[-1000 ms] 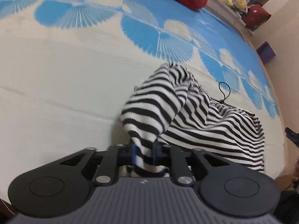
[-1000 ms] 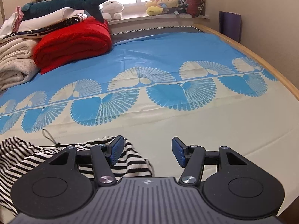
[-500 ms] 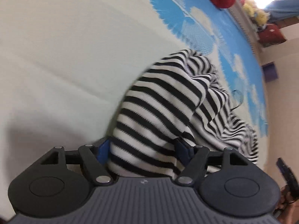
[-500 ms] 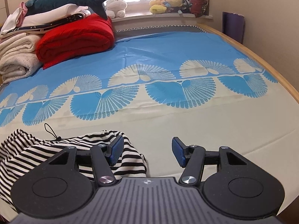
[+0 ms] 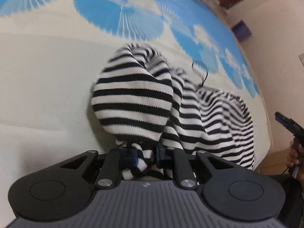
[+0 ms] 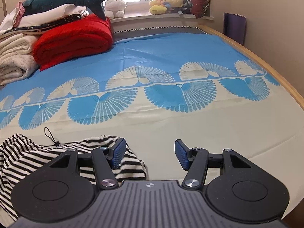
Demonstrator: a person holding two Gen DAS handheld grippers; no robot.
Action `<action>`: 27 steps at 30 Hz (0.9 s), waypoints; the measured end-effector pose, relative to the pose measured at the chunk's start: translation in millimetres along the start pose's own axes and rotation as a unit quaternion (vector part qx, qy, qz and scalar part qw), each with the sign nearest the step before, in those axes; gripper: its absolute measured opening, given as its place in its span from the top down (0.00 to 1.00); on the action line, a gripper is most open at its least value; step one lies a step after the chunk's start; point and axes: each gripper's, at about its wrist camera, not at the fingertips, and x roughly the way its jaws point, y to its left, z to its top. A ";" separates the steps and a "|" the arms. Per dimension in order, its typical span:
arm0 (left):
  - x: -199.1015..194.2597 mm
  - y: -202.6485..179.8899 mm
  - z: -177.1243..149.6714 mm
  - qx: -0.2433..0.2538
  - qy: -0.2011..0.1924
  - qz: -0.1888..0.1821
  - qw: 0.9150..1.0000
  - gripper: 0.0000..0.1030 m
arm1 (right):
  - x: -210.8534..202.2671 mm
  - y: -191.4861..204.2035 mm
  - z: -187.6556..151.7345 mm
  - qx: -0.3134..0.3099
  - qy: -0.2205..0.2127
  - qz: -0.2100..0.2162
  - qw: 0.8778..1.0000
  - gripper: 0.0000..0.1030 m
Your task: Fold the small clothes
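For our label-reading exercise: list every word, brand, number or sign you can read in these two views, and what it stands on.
No readable words or numbers in either view.
Small emblem on the left hand-held gripper body: a mark, no letters.
Similar emblem on the right hand-held gripper body: no letters.
Tiny red-and-white tag on the dark band in the folded pile: too small to read.
Striped garment: no label showing.

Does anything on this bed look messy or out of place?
Only the striped garment: it lies crumpled on the bed sheet, one end bunched in the left tool, a black cord trailing loose. The right tool is open, empty.
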 end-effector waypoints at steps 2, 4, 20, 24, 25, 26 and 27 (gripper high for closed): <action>-21.7 5.5 -5.1 -0.020 -0.022 0.002 1.000 0.84 | -0.6 4.2 1.4 0.005 -0.005 0.004 1.000 0.43; -36.5 4.2 -10.1 -0.038 -0.032 0.020 0.999 0.85 | -0.8 7.2 3.2 0.011 -0.007 0.008 1.000 0.43; -81.8 -56.0 -11.7 0.004 -0.052 0.003 0.999 0.85 | 5.9 14.6 9.7 0.030 -0.006 0.016 0.999 0.43; -59.0 -132.6 3.9 0.046 -0.045 -0.067 0.996 0.87 | 3.5 9.3 7.8 0.032 -0.008 0.014 0.999 0.43; -47.0 -158.2 6.3 0.064 -0.040 -0.070 0.995 0.87 | 2.5 6.8 6.7 0.032 -0.008 0.014 0.999 0.43; -34.3 -179.7 8.4 0.077 -0.034 -0.074 0.994 0.87 | 1.4 5.3 5.1 0.033 -0.007 0.014 0.999 0.43; -20.7 -199.4 9.7 0.082 -0.025 -0.079 0.993 0.87 | 0.2 2.9 3.1 0.033 -0.006 0.014 0.999 0.43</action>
